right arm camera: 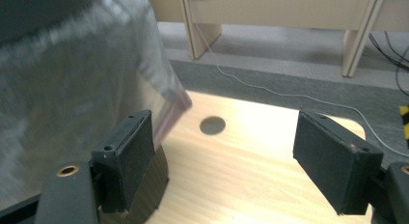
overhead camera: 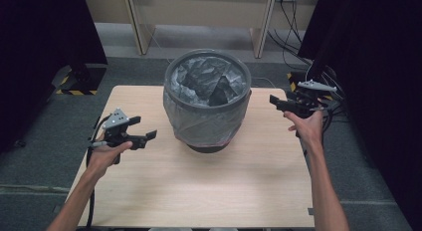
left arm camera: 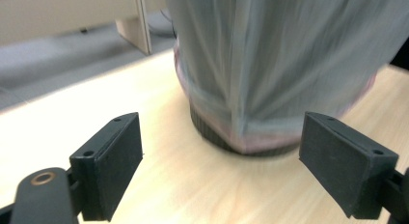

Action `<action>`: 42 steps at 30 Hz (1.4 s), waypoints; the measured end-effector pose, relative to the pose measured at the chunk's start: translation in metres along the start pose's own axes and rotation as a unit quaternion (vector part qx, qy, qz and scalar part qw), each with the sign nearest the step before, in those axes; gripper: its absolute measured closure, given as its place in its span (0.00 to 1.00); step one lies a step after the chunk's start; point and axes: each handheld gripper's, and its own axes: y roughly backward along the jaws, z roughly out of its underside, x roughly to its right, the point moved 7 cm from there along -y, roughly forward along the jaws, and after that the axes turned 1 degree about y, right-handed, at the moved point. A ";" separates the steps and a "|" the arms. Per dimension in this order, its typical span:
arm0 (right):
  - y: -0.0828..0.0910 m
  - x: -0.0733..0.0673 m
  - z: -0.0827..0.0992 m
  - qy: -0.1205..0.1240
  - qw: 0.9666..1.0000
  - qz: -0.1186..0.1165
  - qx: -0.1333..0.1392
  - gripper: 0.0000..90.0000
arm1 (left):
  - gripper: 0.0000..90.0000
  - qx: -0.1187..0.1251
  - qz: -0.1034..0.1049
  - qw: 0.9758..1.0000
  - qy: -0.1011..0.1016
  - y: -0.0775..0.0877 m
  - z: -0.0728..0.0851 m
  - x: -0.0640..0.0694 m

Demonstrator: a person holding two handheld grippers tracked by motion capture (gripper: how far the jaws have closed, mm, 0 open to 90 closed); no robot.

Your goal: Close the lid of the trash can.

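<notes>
High view, nearest first: two forearms come in from the bottom edge over a wooden table [overhead camera: 199, 191]. The left gripper [overhead camera: 144, 130] sits low over the table's left side, held in the left hand [overhead camera: 104, 154], its jaws spread apart with nothing between them, pointing toward the bin [overhead camera: 207, 99]. The right gripper [overhead camera: 276, 101] is held by the right hand [overhead camera: 308, 126] near the table's right edge, jaws also released and holding nothing, pointing at the bin's upper right side.

Between the two grippers, on the far half of the table, the bin stands upright. A translucent bag [overhead camera: 199, 119] lines it, folded over the rim and draped down the outside almost to the dark base.

Left gripper view shows the bag-covered bin [left arm camera: 270, 60] just ahead, apart from the spread jaws. Right gripper view shows the bag [right arm camera: 72, 89] close beside one jaw; whether they touch cannot be told. A round hole [right arm camera: 212, 125] in the tabletop lies ahead.

Beyond the table are grey floor and a desk's legs [overhead camera: 142, 27].
</notes>
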 end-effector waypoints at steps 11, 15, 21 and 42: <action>-0.011 -0.015 0.059 0.031 0.999 0.006 -0.041 0.25 | 0.17 -0.048 -0.001 0.999 0.014 -0.025 0.064 -0.004; -0.014 -0.015 0.073 0.028 0.999 0.005 -0.045 0.25 | 0.17 -0.061 -0.005 0.998 0.011 -0.028 0.076 -0.003; -0.011 -0.018 0.094 0.033 0.998 0.009 -0.050 0.25 | 0.17 -0.076 -0.010 0.997 0.012 -0.028 0.096 -0.002; -0.004 -0.029 0.165 0.036 0.996 0.018 -0.077 0.23 | 0.16 -0.143 -0.023 0.989 -0.003 -0.032 0.125 0.000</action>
